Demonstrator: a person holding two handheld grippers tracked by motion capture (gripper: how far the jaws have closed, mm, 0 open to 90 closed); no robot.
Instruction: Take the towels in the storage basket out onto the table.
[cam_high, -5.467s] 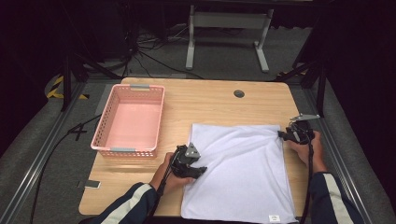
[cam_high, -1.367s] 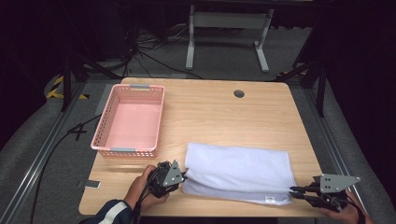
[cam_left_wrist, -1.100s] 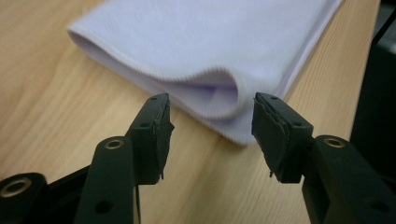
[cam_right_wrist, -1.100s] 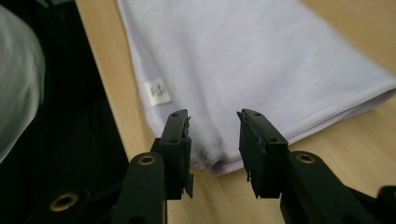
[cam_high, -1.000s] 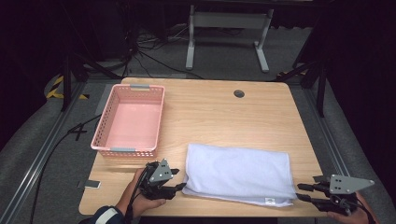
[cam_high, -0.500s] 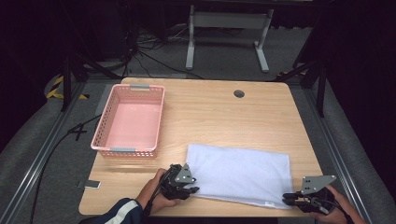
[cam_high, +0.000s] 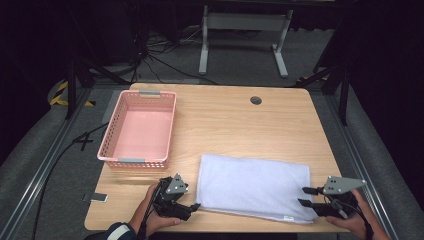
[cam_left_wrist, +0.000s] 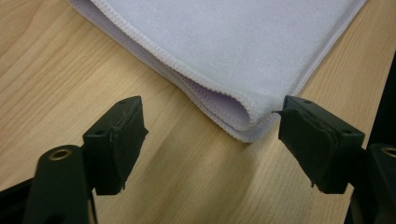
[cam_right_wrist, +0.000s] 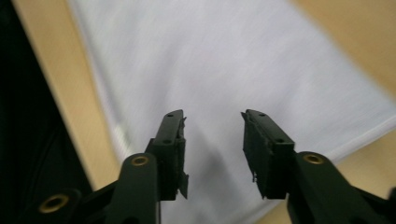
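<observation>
Two hand-held grippers are at work over the near edge of a light wooden counter (cam_high: 225, 115). One white terry-cloth towel (cam_high: 252, 186), folded into a long rectangle, lies flat on the counter near that edge, between the two hand-held grippers.

Left hand-held gripper (cam_high: 192, 206): it sits low at the towel's near left corner. Its jaws have just been opening and stand wide apart. In the left gripper view (cam_left_wrist: 210, 135) the folded corner of the towel (cam_left_wrist: 233, 46) lies ahead of the gap, close to the right-hand jaw tip; neither pad presses on the cloth. Nothing is held.

Right hand-held gripper (cam_high: 306, 196): it is at the towel's right end, with its jaw tips reaching over the towel's right edge. Its jaws have just been opening and stand partly apart. In the right gripper view (cam_right_wrist: 212, 140), which is blurred, the towel (cam_right_wrist: 224, 60) lies spread beneath and beyond the jaws, and no cloth is seen pinched between them. Nothing is held.

One pink perforated plastic basket (cam_high: 139, 129) stands on the far left part of the counter, well apart from the towel.
</observation>
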